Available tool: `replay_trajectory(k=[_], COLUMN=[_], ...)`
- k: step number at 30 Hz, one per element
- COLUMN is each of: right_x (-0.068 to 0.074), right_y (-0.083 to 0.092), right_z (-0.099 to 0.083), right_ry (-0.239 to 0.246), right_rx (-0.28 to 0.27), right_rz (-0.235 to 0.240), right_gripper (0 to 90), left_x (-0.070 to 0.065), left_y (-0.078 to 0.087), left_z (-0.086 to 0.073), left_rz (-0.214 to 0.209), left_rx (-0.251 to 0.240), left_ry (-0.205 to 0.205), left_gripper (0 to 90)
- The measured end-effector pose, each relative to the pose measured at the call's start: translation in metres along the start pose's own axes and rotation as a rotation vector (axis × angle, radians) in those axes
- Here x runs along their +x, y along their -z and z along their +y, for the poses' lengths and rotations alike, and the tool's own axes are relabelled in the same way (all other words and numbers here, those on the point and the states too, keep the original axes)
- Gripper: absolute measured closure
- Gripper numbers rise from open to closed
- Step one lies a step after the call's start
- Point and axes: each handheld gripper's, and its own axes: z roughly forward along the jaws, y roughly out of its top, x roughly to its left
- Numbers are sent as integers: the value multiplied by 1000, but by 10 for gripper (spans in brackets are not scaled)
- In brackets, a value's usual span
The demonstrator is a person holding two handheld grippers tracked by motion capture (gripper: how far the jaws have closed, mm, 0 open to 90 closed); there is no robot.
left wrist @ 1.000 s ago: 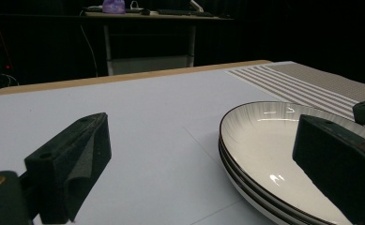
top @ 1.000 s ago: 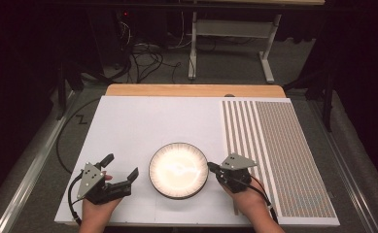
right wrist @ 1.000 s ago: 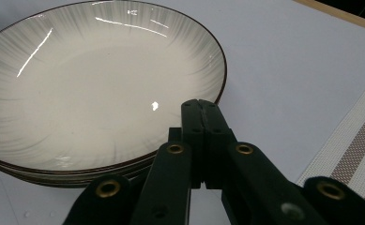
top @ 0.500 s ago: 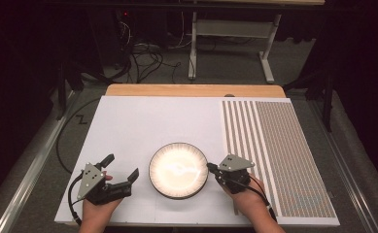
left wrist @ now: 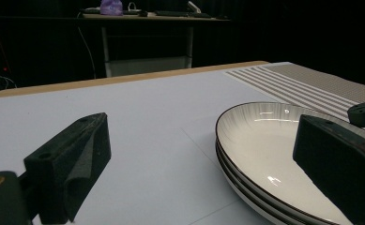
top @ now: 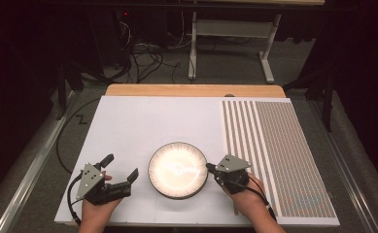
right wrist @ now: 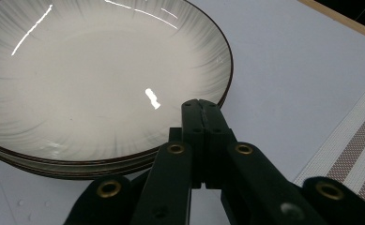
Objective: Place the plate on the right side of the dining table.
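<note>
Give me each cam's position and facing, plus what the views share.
High view: above the person's side, looking forward and down on the table; both hands, left gripper and right gripper show.
Left gripper view: low over the table, looking along its open jaws toward the plates.
Right gripper view: above the plates' rim, looking down along its shut jaws.
Shared: all three show the plates and the striped mat.

Nothing has changed: both tongs (top: 121, 170) (top: 210, 167) and the stacked plates (top: 178, 170) sit exactly as before.
</note>
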Motion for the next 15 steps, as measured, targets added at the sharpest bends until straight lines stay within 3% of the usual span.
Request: replay_trajectory(k=[15], right_x=[-3], right_y=[0], right_z=[-1], right_ry=[-31], right_rx=[-10], right_rz=[25], right_gripper=[900], left_x=[0], left_y=[0], left_z=[0], left_rz=[-3], left_rx=[0], left_ry=[4], left_gripper=[51])
